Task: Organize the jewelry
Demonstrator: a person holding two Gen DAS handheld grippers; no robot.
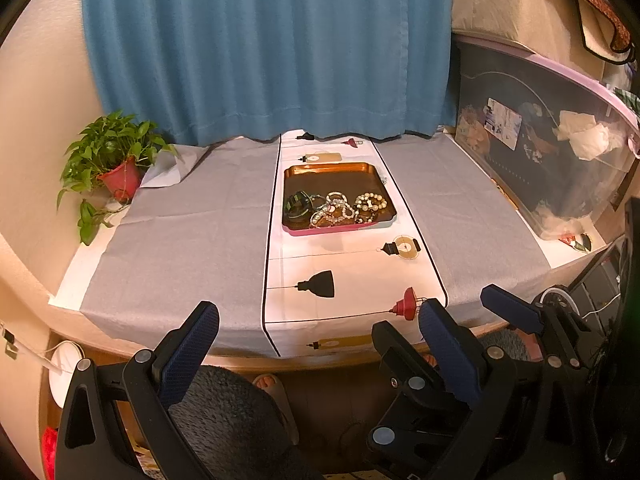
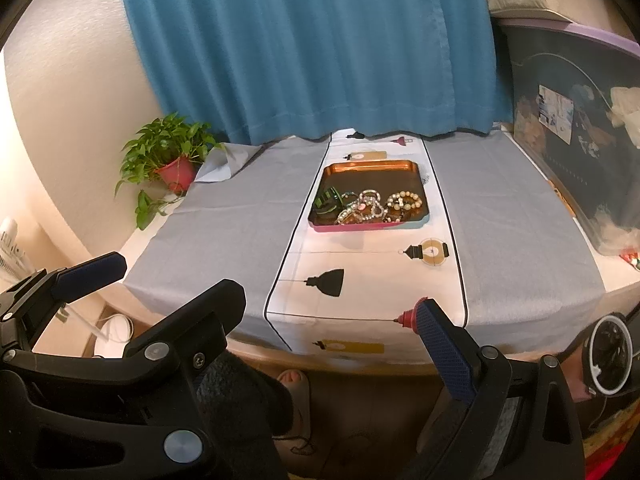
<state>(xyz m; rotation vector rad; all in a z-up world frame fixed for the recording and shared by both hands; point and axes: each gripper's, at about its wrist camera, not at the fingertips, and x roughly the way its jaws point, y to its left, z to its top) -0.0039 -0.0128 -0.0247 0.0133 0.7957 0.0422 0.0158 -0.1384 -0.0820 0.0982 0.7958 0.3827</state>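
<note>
The left gripper (image 1: 318,322), black with blue ribbed pads, hangs off the near table edge with its jaws spread wide, holding and touching nothing. Just to its right, the matching right gripper (image 2: 328,304) is equally wide apart and bare. Well ahead of both, on the white lamp-printed table runner (image 1: 352,272), sits the copper-coloured square tray with a pink rim (image 1: 320,170). Along its near side lie a dark green bangle (image 1: 297,204), tangled crystal bead bracelets (image 1: 333,210) and a cream pearl bracelet (image 1: 371,202).
</note>
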